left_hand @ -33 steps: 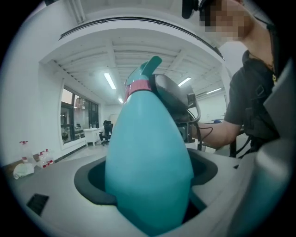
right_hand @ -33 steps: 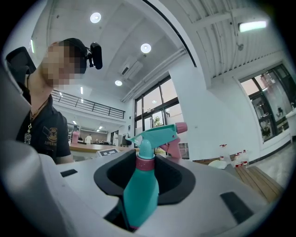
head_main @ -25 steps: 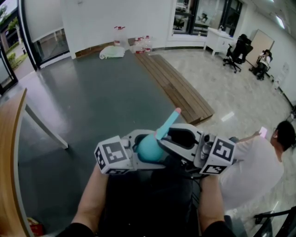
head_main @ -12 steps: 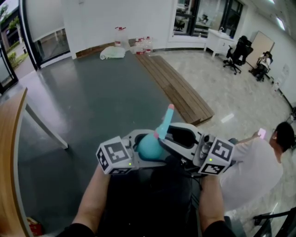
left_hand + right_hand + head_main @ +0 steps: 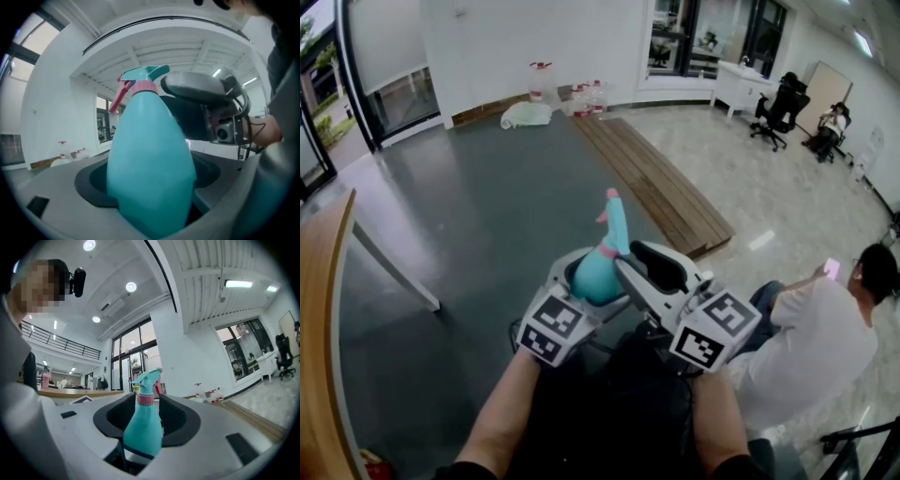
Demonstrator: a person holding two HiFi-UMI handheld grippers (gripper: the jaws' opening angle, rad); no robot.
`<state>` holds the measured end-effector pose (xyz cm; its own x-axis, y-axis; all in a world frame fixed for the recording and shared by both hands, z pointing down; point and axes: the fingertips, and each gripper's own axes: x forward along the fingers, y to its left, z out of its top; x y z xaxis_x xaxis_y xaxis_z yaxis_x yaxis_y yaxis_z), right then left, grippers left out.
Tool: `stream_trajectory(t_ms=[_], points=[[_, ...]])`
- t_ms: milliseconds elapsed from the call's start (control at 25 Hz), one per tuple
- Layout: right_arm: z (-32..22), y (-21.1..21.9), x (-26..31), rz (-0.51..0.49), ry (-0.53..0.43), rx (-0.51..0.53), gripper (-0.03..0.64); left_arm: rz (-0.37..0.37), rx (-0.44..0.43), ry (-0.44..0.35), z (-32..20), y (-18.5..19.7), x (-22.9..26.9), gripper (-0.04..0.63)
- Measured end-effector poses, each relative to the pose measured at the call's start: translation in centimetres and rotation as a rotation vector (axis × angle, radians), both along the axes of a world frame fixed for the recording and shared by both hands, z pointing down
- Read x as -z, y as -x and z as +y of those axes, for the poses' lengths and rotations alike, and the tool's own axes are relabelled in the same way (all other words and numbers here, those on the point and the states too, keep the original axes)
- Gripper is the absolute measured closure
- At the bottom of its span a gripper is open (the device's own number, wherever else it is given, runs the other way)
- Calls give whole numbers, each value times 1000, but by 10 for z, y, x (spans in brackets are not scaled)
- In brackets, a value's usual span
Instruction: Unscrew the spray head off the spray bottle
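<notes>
A teal spray bottle (image 5: 592, 270) with a pink collar (image 5: 607, 251) and a teal spray head (image 5: 613, 208) stands nearly upright in front of me. My left gripper (image 5: 578, 281) is shut on its body, which fills the left gripper view (image 5: 150, 164). The spray head (image 5: 140, 75) rises above it there. My right gripper (image 5: 639, 270) sits at the bottle's right side. Its jaws have just been opening. In the right gripper view the bottle (image 5: 143, 427) stands between the jaws of that gripper (image 5: 143, 420) with gaps at both pads.
Wooden planks (image 5: 661, 183) lie on the dark floor ahead. A wooden table (image 5: 321, 319) edges the left. A seated person (image 5: 811, 342) is at the right. Office chairs (image 5: 780, 105) and water bottles (image 5: 581, 94) stand by the far walls.
Both grippers have swung round with the bottle. The spray head, tilted to the right before, now stands nearly upright and further left. The marker cubes sit lower in view.
</notes>
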<state>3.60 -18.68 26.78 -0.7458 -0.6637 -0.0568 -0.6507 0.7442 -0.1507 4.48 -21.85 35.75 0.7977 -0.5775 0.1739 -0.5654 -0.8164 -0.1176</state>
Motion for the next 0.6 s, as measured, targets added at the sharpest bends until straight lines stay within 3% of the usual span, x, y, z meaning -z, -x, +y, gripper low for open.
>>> stream_trajectory(t_ms=[320, 600], points=[[-8, 13, 4, -17, 8, -64, 452, -53, 111, -54, -7, 6, 1, 153], [-1, 10, 15, -39, -3, -68, 480, -69, 119, -64, 0, 5, 12, 153]])
